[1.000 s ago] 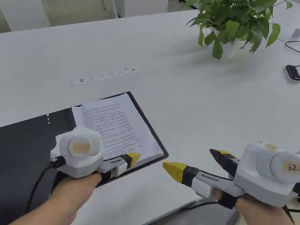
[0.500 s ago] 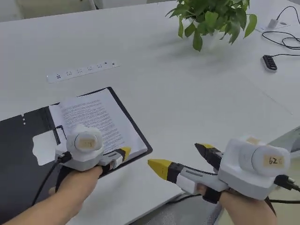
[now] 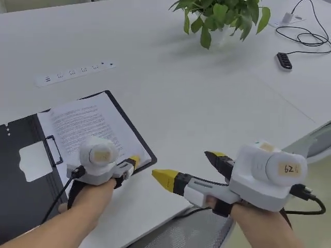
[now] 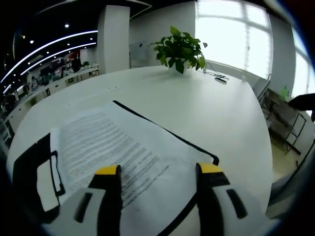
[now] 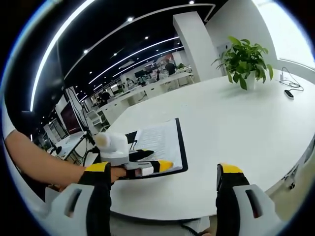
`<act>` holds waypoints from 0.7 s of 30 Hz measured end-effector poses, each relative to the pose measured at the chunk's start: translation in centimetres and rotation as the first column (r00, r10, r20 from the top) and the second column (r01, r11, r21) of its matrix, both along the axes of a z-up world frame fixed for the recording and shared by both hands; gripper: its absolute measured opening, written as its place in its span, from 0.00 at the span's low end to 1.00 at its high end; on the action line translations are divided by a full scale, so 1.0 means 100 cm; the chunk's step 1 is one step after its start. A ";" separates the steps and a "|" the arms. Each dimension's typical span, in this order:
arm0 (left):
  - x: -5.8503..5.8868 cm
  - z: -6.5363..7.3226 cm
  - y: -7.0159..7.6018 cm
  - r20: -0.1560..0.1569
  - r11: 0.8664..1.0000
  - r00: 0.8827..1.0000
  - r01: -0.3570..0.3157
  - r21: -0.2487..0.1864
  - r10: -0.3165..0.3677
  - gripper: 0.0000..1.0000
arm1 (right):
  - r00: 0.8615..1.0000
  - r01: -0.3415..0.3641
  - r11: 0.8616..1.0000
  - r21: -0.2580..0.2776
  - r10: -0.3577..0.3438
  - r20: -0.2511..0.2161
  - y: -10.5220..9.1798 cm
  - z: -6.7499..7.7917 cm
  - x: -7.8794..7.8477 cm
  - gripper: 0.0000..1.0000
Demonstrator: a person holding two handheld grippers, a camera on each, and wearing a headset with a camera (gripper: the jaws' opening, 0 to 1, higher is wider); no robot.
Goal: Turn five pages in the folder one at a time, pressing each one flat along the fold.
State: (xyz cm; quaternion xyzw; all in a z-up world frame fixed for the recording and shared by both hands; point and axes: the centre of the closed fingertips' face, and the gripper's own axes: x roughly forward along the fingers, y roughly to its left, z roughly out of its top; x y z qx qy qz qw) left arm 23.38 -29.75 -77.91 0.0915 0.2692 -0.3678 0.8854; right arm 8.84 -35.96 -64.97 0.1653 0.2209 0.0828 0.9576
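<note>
A black folder (image 3: pixel 15 181) lies open at the table's near left, with a stack of printed pages (image 3: pixel 83 121) on its right half under a clip (image 3: pixel 51 150). My left gripper (image 3: pixel 126 168) hovers over the pages' lower right part. In the left gripper view it (image 4: pixel 159 169) is open with the printed page (image 4: pixel 113 147) below its jaws and nothing between them. My right gripper (image 3: pixel 189 166) hangs open over bare table, right of the folder's corner. The right gripper view has its jaws (image 5: pixel 164 168) spread wide, facing the left gripper (image 5: pixel 123 152) and the folder (image 5: pixel 165 142).
A potted plant (image 3: pixel 222 15) stands at the far right. A white power strip (image 3: pixel 72 74) lies beyond the folder, and a black one with cables (image 3: pixel 284 61) at the right. The table's near edge (image 3: pixel 170 217) runs under my hands, with a chair (image 3: pixel 315 147) beside it.
The head view has swung, shifting the whole picture left and up. Both grippers stay open and hold much the same places relative to the folder.
</note>
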 end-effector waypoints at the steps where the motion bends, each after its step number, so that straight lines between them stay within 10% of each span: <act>1: 0.000 -0.001 0.000 0.006 1.000 1.000 -0.004 0.001 0.004 0.60 | 1.000 -0.001 1.000 -0.001 0.001 -0.002 0.000 0.000 0.000 0.88; 21: 0.006 0.000 0.006 0.089 0.999 0.996 0.019 -0.035 -0.016 0.35 | 1.000 -0.027 1.000 -0.001 0.027 -0.011 0.000 -0.004 0.009 0.87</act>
